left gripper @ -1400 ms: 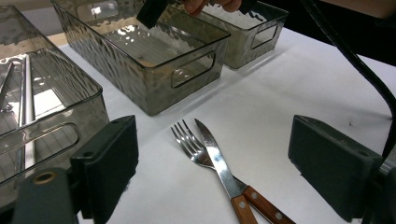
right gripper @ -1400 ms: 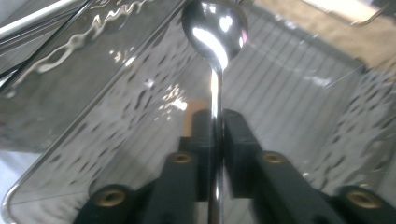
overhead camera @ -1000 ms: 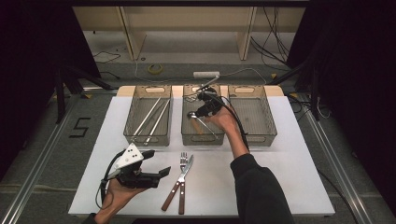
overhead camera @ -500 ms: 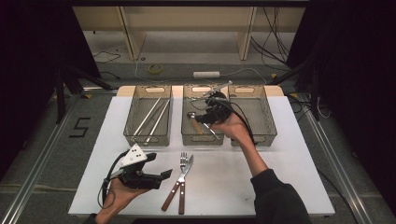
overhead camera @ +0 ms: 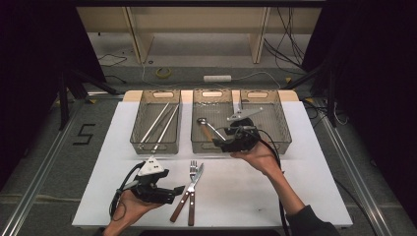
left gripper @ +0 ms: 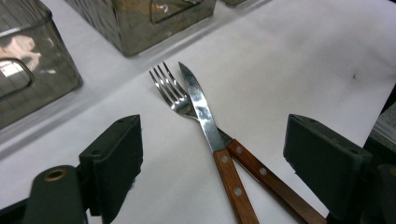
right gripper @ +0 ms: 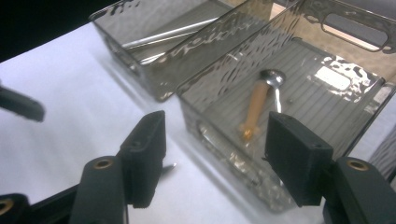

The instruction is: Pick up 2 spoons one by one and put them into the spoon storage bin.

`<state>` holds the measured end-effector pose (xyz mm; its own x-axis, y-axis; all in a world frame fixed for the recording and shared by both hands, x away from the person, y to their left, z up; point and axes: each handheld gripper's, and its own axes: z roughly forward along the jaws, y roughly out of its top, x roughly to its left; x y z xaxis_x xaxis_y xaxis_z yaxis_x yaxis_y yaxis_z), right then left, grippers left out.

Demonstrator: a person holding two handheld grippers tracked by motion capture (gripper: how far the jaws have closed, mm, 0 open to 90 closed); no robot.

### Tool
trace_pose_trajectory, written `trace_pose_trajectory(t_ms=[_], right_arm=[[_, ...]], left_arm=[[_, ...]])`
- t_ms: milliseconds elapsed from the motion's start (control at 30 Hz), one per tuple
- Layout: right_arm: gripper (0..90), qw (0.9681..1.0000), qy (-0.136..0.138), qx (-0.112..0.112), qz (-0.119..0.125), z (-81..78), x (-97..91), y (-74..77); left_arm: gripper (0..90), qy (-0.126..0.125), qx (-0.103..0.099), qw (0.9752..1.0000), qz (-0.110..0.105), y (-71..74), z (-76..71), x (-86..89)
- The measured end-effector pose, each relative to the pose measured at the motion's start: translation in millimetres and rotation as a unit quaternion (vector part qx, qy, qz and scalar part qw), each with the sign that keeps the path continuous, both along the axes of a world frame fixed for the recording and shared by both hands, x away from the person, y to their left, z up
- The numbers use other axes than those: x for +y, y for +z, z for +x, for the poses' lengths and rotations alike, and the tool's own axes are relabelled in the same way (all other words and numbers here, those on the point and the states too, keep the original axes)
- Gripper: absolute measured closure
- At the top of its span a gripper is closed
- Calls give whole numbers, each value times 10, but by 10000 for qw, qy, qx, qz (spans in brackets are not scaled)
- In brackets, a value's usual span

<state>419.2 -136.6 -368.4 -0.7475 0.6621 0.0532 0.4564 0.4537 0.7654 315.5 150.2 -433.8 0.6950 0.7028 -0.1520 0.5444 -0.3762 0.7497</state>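
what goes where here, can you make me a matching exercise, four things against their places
Things:
1. spoon
2. fork
3. metal rods
4. right gripper

Places:
A. in the left basket
B. on the white table, beside the knife
C. at the front wall of the middle basket, empty
D. lying in the middle basket

Pairs: 1-D, 2-B, 3-A, 4-C
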Motion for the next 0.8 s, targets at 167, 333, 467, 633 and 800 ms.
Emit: trace_pose_trajectory(t_ms=[167, 333, 467, 633, 800], right_arm=[[382, 9998, 44, -112, 144, -213, -115, -70], [379, 9996, 12, -144, 252, -367, -240, -175], [362, 9995, -22, -76, 293, -446, -328, -270], [344, 9993, -84, -80, 357, -540, -408, -381], [331, 9988, -117, -122, 461, -639, -453, -433]], left_arm=[[215, -8, 170, 9996, 218, -25, -12, -46], [232, -101, 322, 9986, 411, -47, -26, -87], [263, -141, 399, 9978, 515, -62, -39, -110], [290, -202, 545, 9965, 596, -87, -47, -135], [314, -272, 655, 9952, 680, -110, -55, -162]])
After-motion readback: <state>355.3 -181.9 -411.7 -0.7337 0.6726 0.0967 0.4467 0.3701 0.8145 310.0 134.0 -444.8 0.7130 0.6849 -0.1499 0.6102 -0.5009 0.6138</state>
